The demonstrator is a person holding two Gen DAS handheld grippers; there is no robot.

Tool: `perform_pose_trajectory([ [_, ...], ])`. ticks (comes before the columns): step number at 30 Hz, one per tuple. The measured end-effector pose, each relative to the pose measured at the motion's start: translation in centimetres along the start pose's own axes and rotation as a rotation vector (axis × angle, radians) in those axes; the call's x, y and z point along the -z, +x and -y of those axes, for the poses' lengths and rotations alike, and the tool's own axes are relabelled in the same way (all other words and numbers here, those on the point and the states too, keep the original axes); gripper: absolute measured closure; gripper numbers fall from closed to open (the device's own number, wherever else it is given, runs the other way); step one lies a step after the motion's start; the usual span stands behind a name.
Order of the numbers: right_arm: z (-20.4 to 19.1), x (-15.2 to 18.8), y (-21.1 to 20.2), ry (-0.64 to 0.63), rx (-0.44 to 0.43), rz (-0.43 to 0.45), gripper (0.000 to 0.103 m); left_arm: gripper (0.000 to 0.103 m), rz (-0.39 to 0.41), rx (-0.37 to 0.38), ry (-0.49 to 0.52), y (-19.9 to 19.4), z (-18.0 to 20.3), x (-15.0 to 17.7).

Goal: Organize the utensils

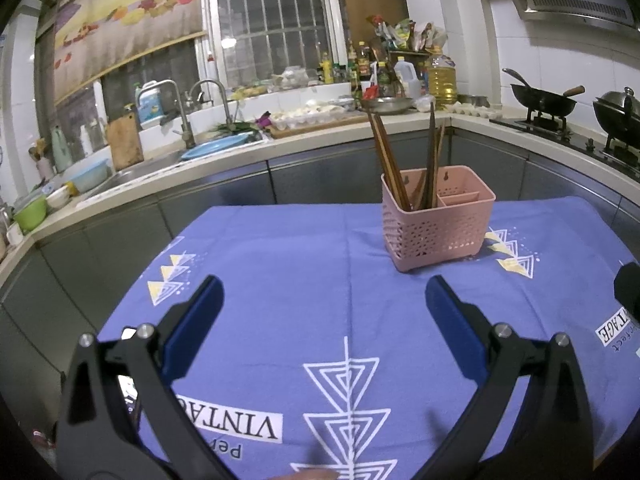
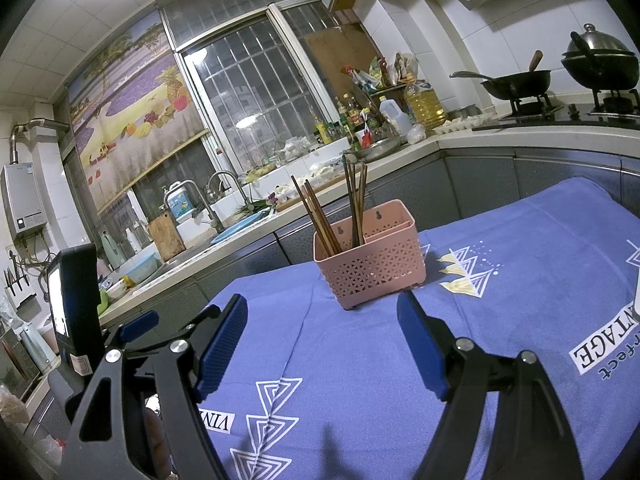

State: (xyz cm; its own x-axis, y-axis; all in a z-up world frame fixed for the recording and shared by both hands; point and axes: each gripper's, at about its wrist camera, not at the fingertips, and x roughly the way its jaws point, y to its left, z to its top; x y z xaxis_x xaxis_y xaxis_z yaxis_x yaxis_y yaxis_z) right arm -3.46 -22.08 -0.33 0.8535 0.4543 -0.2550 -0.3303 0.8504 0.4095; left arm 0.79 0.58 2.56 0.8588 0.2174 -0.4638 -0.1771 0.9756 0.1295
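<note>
The surface [image 1: 280, 264] in front of me is the biggest thing here, covered edge to edge in a blue cloth [image 2: 520, 280] with white triangle prints and a "VINTAGE" label. Behind it a counter [image 1: 328, 128] wraps around the kitchen, with a sink [image 1: 152, 164] on the left and a stove with two woks [image 2: 516, 84] off to the right (loads of bottles and clutter in the corner between them).

The pink basket [image 1: 436, 232] stands upright on the cloth, toward the far edge, a bit right of centre in the left wrist view. It's divided into compartments. The chopsticks [image 1: 390, 160] are all standing in the larger left compartment, leaning in two bunches: one tilted left, the other more upright. The small compartments on the right look like they hold nothing, though I can't see to the bottom.

My left gripper [image 1: 324, 300] is spread wide open over bare cloth, nothing between the blue pads, well short of the basket. My right gripper [image 2: 322, 320] is open too, also holding nothing, and in its own view the basket [image 2: 372, 264] sits just past the fingertips, framed between them but not touching.

In the right wrist view the chopsticks [image 2: 320, 216] stick up well above the basket rim. A dark edge of the other gripper's body pokes in at the side of each view.
</note>
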Motion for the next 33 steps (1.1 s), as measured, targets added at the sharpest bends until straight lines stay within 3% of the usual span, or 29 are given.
perform_pose_trajectory([
  [33, -0.6, 0.1, -0.1, 0.002, -0.001, 0.0, 0.026, 0.006, -0.011, -0.004, 0.006, -0.1, 0.1, 0.4],
])
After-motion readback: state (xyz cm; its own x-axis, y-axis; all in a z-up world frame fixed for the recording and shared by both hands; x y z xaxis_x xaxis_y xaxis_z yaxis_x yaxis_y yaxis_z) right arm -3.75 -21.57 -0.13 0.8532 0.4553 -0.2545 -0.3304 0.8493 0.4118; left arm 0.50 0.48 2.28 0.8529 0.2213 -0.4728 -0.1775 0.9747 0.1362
